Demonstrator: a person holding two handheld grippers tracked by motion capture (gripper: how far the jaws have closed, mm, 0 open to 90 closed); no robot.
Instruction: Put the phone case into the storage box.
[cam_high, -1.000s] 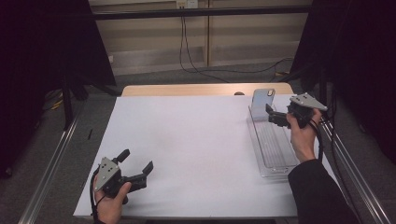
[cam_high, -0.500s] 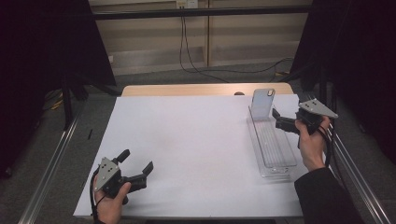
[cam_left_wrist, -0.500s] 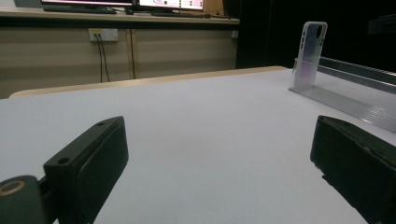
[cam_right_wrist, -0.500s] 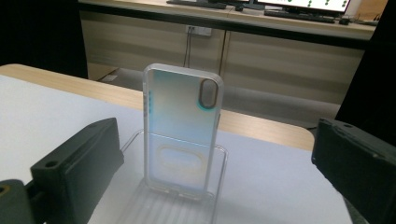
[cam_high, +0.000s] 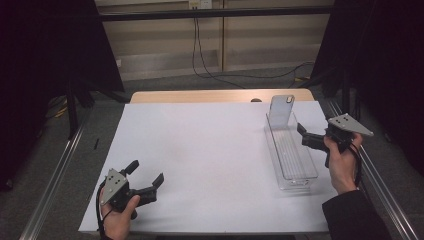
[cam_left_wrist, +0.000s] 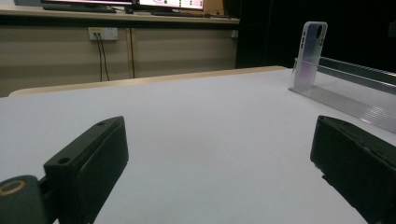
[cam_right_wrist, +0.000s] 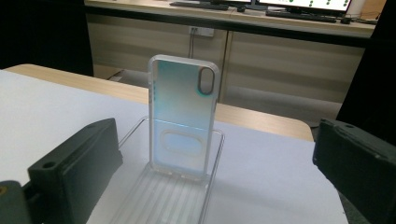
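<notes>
We see the phone case (cam_right_wrist: 182, 116) standing upright at the far end of the clear tray (cam_high: 306, 170). The right gripper (cam_high: 314, 136) beside the tray and the left gripper (cam_high: 148, 179) both have wide jaws holding nothing.

black grippers (cam_high: 150, 186), grey plates, dark sleeve (cam_high: 352, 215)

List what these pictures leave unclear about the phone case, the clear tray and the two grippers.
- Phone case: its foot in the clear tray is blurred by the tray wall in the right gripper view; what props it upright cannot be told.
- Tray: the near end is cut off by the bottom edge of the right gripper view.
- Right gripper: in the high view its grey plate and the hand hide part of it.
- Left gripper: jaw tips are cut off in its own view.
</notes>
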